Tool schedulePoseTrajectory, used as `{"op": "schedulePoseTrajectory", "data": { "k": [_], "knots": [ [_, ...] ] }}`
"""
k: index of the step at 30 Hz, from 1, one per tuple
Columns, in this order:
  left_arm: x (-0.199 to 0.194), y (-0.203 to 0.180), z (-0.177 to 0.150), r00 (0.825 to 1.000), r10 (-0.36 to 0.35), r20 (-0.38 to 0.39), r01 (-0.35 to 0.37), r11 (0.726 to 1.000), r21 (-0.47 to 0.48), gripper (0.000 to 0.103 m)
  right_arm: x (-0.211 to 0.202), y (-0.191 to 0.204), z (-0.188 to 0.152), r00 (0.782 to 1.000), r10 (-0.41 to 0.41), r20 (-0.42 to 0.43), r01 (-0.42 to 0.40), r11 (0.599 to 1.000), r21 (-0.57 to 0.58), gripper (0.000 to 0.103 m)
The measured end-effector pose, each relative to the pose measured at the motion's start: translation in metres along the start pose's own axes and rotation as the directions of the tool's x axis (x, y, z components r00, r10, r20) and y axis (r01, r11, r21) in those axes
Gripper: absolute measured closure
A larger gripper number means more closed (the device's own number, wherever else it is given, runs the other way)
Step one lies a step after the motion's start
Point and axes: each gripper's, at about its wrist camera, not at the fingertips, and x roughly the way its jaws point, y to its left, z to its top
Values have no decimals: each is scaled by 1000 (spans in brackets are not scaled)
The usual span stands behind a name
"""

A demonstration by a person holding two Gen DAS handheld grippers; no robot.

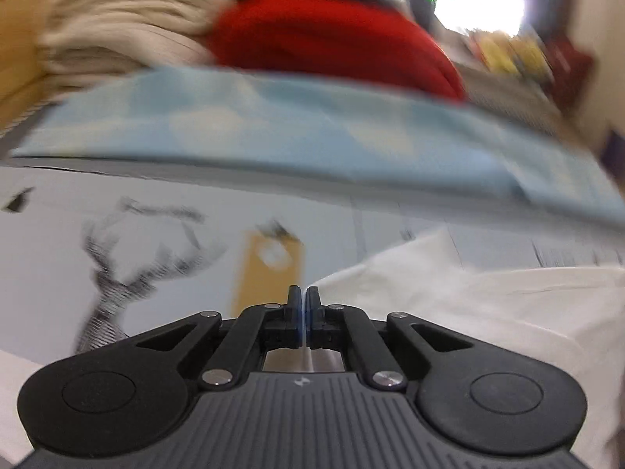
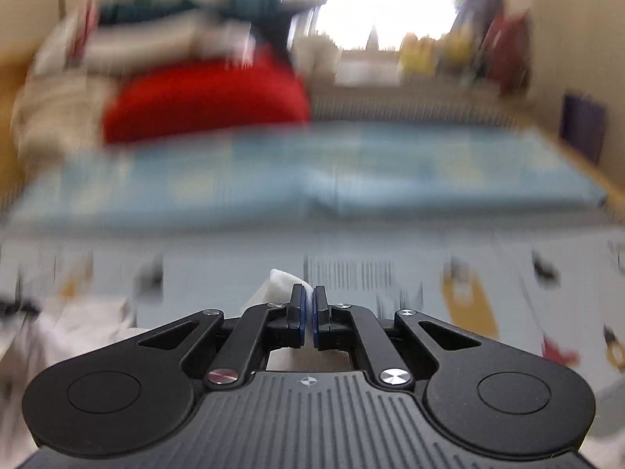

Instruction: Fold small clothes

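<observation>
A white garment lies crumpled on the printed grey sheet, at the lower right of the left wrist view. My left gripper is shut, and no cloth shows between its pads. The garment's edge runs up to its right finger. In the right wrist view, my right gripper is shut on a fold of the white garment, which sticks up beside its left finger. More of the garment hangs at the lower left. Both views are blurred.
A light blue folded blanket lies across the sheet beyond the grippers. Behind it sit a red cushion and a stack of beige folded clothes. A bright window is at the back.
</observation>
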Motion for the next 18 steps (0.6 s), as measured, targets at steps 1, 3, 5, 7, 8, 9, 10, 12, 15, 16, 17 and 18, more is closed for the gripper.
{"op": "schedulePoseTrajectory", "data": {
  "k": [1, 3, 5, 7, 8, 9, 10, 12, 15, 16, 17, 18],
  "knots": [
    [4, 3, 1, 999, 18, -30, -18, 1000, -13, 88, 3, 5, 3, 997, -38, 68, 38, 999, 9, 88],
    [10, 7, -4, 996, 1, -88, -3, 1000, -17, 82, 15, 13, 4, 988, -134, 72, 135, 991, -3, 69],
    [11, 3, -9, 993, -13, -120, 17, 999, 32, 82, 22, 13, -5, 994, -109, 3, 109, 994, 4, 70],
    [12, -1, -12, 988, -27, -149, 38, 997, 69, 82, 25, 11, -17, 993, -98, -67, 99, 995, 8, 70],
    [13, -2, -14, 987, -43, -157, 55, 996, 69, 82, 28, 10, -24, 988, -91, -122, 91, 996, -5, 70],
    [16, -5, -17, 982, -70, -178, 83, 994, 68, 82, 30, 10, -32, 981, -83, -173, 81, 997, -18, 70],
    [18, -6, -20, 974, -97, -206, 113, 991, 68, 82, 33, 6, -41, 972, -74, -221, 73, 997, -13, 70],
    [27, -12, -28, 954, -132, -269, 155, 986, 64, 77, 39, -1, -59, 954, -34, -297, 43, 999, 25, 70],
    [53, -11, -55, 902, -46, -429, 81, 995, 64, 72, 59, -13, -96, 886, -53, -460, 80, 996, 40, 73],
    [51, -13, -57, 913, -43, -406, 80, 994, 74, 71, 64, -20, -105, 855, -78, -513, 114, 993, 38, 75],
    [48, -18, -54, 910, -20, -413, 67, 993, 98, 71, 62, -24, -107, 854, -83, -514, 130, 990, 55, 75],
    [43, -23, -51, 913, 2, -407, 50, 992, 116, 70, 57, -28, -104, 861, -74, -502, 134, 987, 85, 75]
  ]
}}
